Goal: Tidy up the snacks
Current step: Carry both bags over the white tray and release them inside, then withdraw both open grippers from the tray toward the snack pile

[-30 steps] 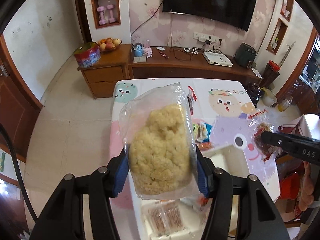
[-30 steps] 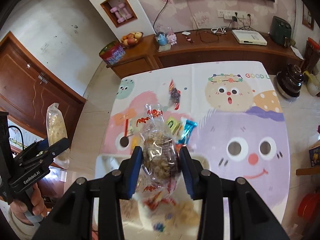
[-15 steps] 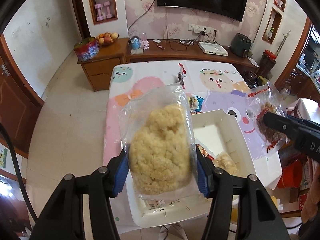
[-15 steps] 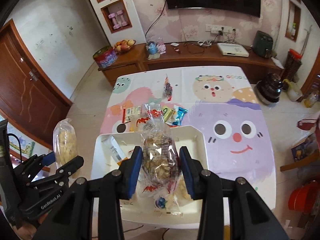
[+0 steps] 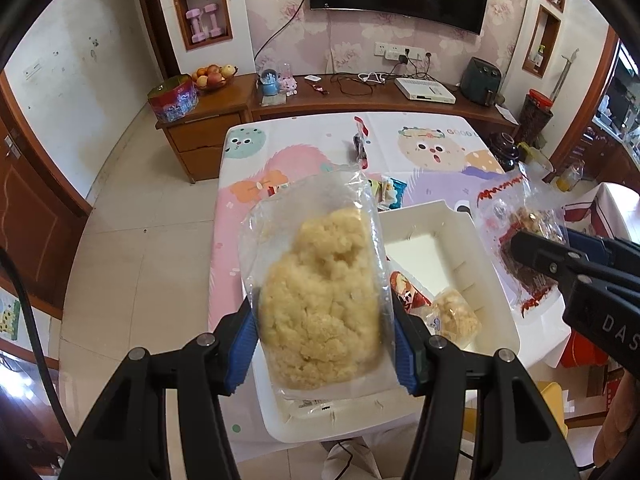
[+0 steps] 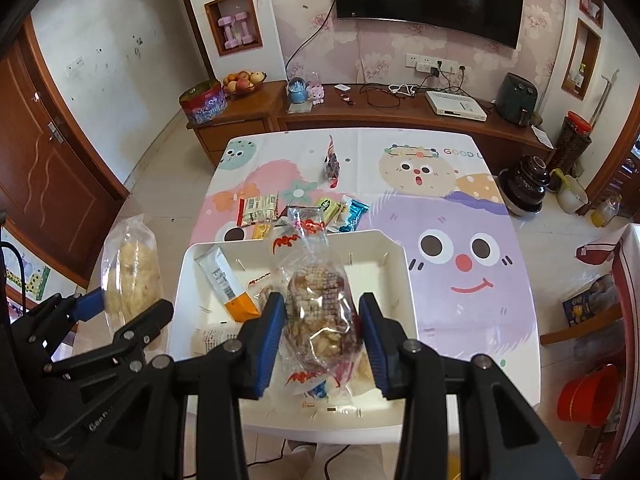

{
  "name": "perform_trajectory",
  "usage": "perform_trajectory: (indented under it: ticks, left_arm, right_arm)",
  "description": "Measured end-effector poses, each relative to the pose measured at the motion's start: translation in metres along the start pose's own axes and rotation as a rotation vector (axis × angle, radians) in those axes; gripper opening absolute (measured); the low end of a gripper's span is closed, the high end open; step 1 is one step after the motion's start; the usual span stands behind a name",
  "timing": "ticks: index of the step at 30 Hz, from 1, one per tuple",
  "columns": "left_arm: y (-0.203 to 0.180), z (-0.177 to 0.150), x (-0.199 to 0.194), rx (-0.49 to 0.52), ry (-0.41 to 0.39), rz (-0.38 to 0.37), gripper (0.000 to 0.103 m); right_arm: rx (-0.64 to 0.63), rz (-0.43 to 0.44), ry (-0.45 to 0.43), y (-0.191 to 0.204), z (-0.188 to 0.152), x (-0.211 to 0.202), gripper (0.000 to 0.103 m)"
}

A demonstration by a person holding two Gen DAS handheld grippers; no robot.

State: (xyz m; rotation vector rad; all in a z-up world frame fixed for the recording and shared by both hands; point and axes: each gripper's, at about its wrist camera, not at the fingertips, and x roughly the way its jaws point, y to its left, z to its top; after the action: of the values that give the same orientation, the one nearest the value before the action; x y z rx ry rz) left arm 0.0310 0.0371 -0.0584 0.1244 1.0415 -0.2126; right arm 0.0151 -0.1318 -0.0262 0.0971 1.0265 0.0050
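The left gripper (image 5: 325, 344) holds a clear bag of pale puffed-rice cake (image 5: 320, 300) between its blue fingers (image 5: 242, 348), lifted just off the left edge of the white tray (image 6: 404, 276). The right gripper (image 6: 322, 340) pinches a crinkly bag of mixed crackers (image 6: 320, 304) above the tray's near half. Both bags look light, slippery and crushable, so a gentle squeeze across the filled middle suits them best. More small packets (image 6: 260, 208) lie on the counter (image 6: 440, 208) just beyond the tray's far rim.
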Motion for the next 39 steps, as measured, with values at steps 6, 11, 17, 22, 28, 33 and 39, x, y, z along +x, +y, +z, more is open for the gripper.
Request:
perform_trajectory:
  ticks: [6, 11, 17, 22, 28, 33, 39]
  left_arm:
    - [0.001, -0.001, 0.002, 0.008, 0.014, 0.008, 0.057]
    - [-0.002, 0.0, 0.0, 0.016, 0.01, 0.016, 0.088]
    - [-0.005, -0.001, -0.004, 0.023, -0.002, 0.022, 0.092]
    - [-0.007, -0.003, -0.006, 0.018, 0.001, 0.026, 0.092]
    - [-0.007, -0.003, -0.007, 0.018, -0.001, 0.027, 0.092]
    - [-0.009, -0.001, -0.013, 0.019, -0.013, 0.036, 0.092]
    - [-0.009, 0.004, -0.013, 0.013, -0.01, 0.043, 0.092]
  right_arm:
    - [-0.004, -0.015, 0.001, 0.001, -0.001, 0.001, 0.039]
    - [0.003, -0.024, 0.018, -0.002, -0.002, 0.003, 0.04]
    - [0.012, -0.028, 0.033, -0.007, -0.004, 0.002, 0.041]
    - [0.002, -0.028, 0.029, -0.007, -0.006, -0.001, 0.041]
    - [0.001, -0.028, 0.026, -0.007, -0.006, -0.002, 0.041]
    - [-0.009, -0.025, 0.015, -0.007, -0.007, -0.006, 0.041]
    - [-0.025, -0.016, 0.017, -0.008, -0.004, -0.006, 0.041]
